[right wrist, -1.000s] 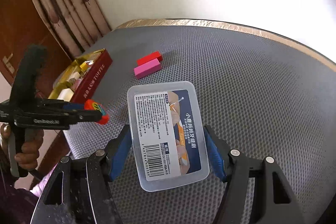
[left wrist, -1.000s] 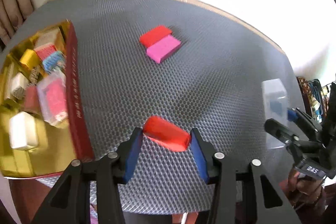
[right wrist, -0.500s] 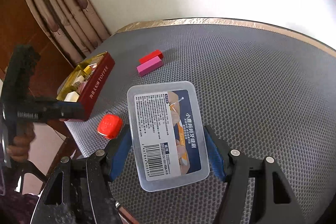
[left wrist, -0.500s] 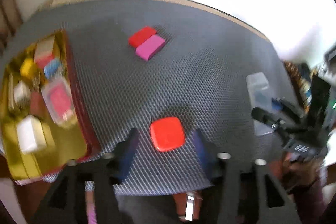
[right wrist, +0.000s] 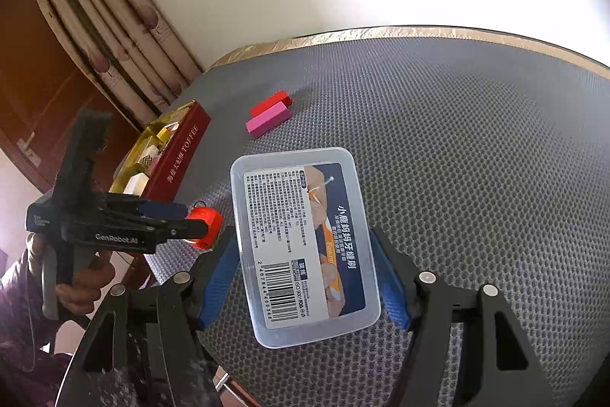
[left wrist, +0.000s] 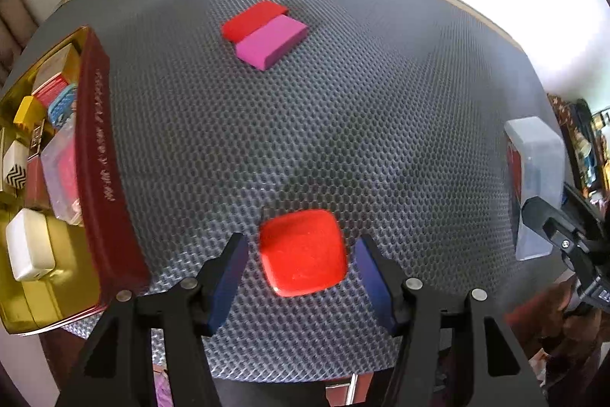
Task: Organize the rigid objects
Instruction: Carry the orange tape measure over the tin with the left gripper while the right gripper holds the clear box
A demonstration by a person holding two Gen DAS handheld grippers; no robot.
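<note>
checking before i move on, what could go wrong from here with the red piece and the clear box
1. The red piece lies flat near the mat's front edge between the open left hand-held gripper; a nudge might push it off.
2. The clear box, gripped by the right hand-held gripper, looks smooth and could slip.

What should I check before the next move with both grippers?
1. Left gripper clear of the red block: ok, pads apart from it.
2. Red block flat on the mat: ok.
3. Clear plastic box held by the right gripper: ok, pads against both sides.
4. Free space in the toffee tin: ok, bare floor at its near end.
5. Red and pink blocks undisturbed: ok.
</note>
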